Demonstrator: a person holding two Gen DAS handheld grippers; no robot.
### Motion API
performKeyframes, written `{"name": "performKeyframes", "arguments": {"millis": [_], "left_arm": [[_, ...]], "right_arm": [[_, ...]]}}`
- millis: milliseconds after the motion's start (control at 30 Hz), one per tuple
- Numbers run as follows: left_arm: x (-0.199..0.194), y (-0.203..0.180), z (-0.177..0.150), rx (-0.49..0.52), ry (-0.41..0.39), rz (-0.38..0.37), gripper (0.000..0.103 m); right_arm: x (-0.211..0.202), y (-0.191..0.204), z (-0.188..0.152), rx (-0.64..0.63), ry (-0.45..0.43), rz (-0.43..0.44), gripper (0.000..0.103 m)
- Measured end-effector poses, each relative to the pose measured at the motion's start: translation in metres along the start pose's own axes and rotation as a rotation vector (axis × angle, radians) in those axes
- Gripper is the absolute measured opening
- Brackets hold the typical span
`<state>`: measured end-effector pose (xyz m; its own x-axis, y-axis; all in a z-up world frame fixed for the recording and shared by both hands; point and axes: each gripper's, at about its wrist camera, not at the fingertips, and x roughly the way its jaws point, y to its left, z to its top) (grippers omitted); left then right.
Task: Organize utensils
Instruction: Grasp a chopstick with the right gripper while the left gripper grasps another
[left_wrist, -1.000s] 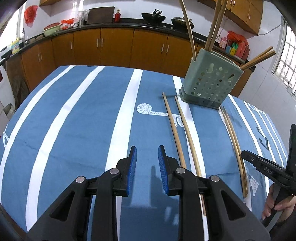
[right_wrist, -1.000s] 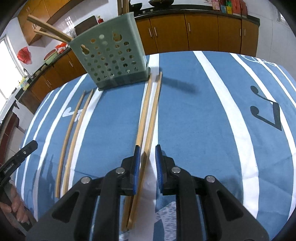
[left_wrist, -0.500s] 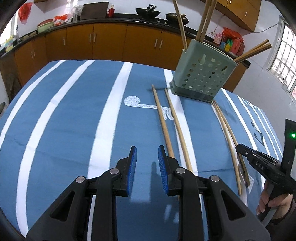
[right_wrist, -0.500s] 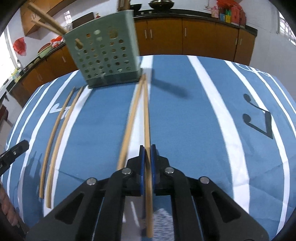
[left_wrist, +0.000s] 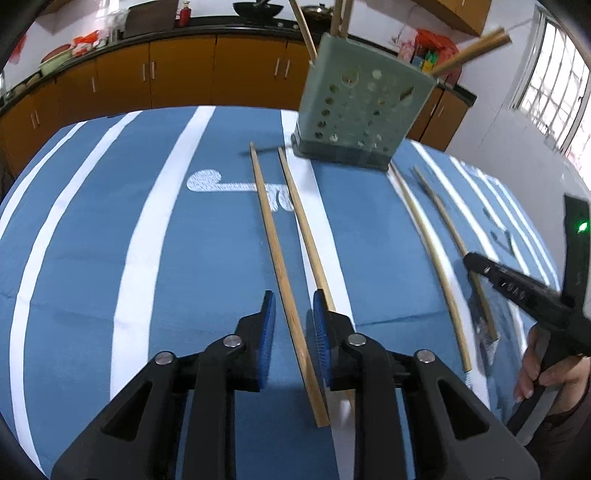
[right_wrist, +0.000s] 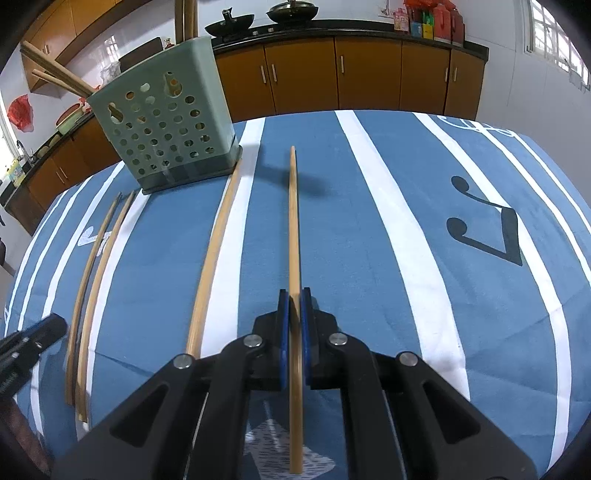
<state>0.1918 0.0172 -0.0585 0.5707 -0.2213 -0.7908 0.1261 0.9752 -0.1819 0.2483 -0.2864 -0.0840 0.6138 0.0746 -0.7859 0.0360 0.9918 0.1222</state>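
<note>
A green perforated utensil holder (left_wrist: 360, 110) (right_wrist: 166, 129) stands at the table's far side with several chopsticks in it. My right gripper (right_wrist: 294, 299) is shut on one wooden chopstick (right_wrist: 293, 229), which points toward the far edge. Its former partner (right_wrist: 214, 251) lies on the cloth to the left. My left gripper (left_wrist: 293, 302) is open, its blue pads straddling the left chopstick (left_wrist: 273, 236) of another pair; the second one (left_wrist: 304, 229) lies beside the right finger. In the left wrist view the right gripper (left_wrist: 517, 288) shows at the right edge.
A blue cloth with white stripes (left_wrist: 147, 236) covers the table. Orange cabinets (left_wrist: 184, 70) and a dark counter with pans and bottles (right_wrist: 332, 22) run behind it. A window (left_wrist: 554, 81) is at the right. A hand (left_wrist: 546, 373) holds the right gripper's handle.
My right gripper closed on one chopstick and drew it away from its partner. My left gripper moved right and forward until its open jaws straddle the left chopstick.
</note>
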Motion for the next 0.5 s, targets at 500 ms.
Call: {"name": "performKeyframes", "arguments": {"millis": [500], "left_arm": [[0.013, 0.027, 0.013, -0.006, -0.003, 0.150, 0.007]], "right_arm": [[-0.009, 0.000, -0.013, -0.017, 0.000, 0.016, 0.009]]}}
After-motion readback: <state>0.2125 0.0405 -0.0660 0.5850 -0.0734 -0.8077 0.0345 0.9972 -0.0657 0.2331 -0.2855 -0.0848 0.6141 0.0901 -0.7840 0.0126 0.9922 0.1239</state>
